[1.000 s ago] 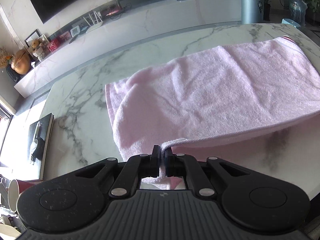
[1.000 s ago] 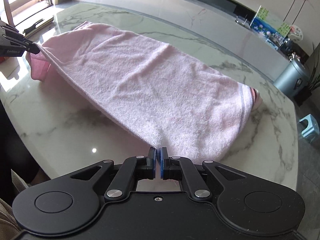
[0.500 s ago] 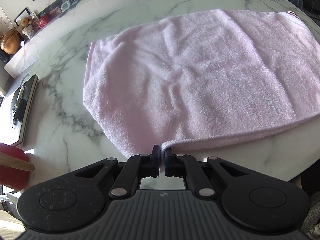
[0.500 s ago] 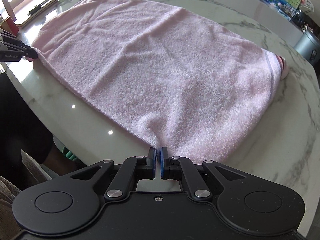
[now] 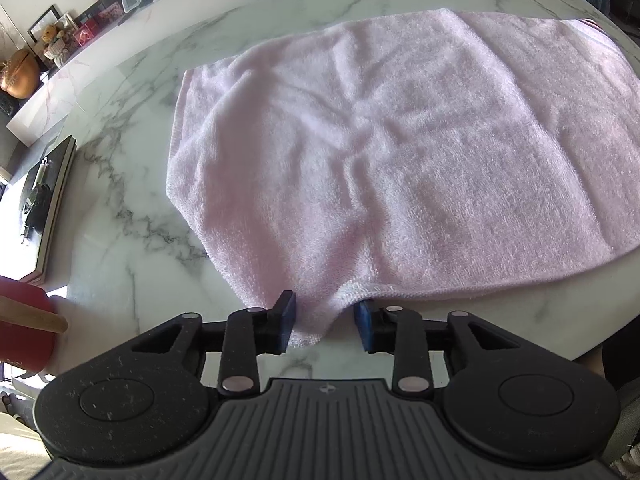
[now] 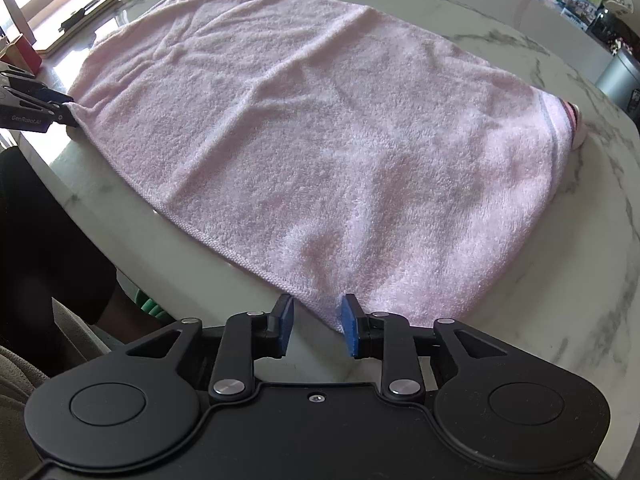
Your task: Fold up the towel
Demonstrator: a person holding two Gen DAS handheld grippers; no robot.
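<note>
Nearest to me, my left tongs (image 5: 326, 326) stand spread, with a corner of the pink towel (image 5: 400, 152) lying loose between the 2 blue pads and touching neither that I can see. My right tongs (image 6: 316, 330) are spread too, the hemmed corner sitting just ahead of the gap and slightly toward the right pad. So neither pair is pinching anything.

Beyond both tongs the towel lies flat on the marble table (image 5: 132, 248), apparently doubled over, its near hem running close to the table's near edge between my 2 grippers.

The risk I see: both corners sit right at the fingertips, so if I pull back carelessly a pad could snag the terry loops and drag a corner, skewing the fold. The near hem is also close to the edge, and a tug could slide it off.

Further out, creases radiate across the cloth ahead of the left tongs; if I fold again without smoothing, I judge they will set into the next layer.

The left view alone shows the book-like tray (image 5: 44, 200) and a red object (image 5: 22, 324) far to the left of the tongs. Only the right view shows the striped end of the towel (image 6: 560, 120) bunched at the far right, its layers seemingly not flush, and the left gripper seen from the side at the other corner.
</note>
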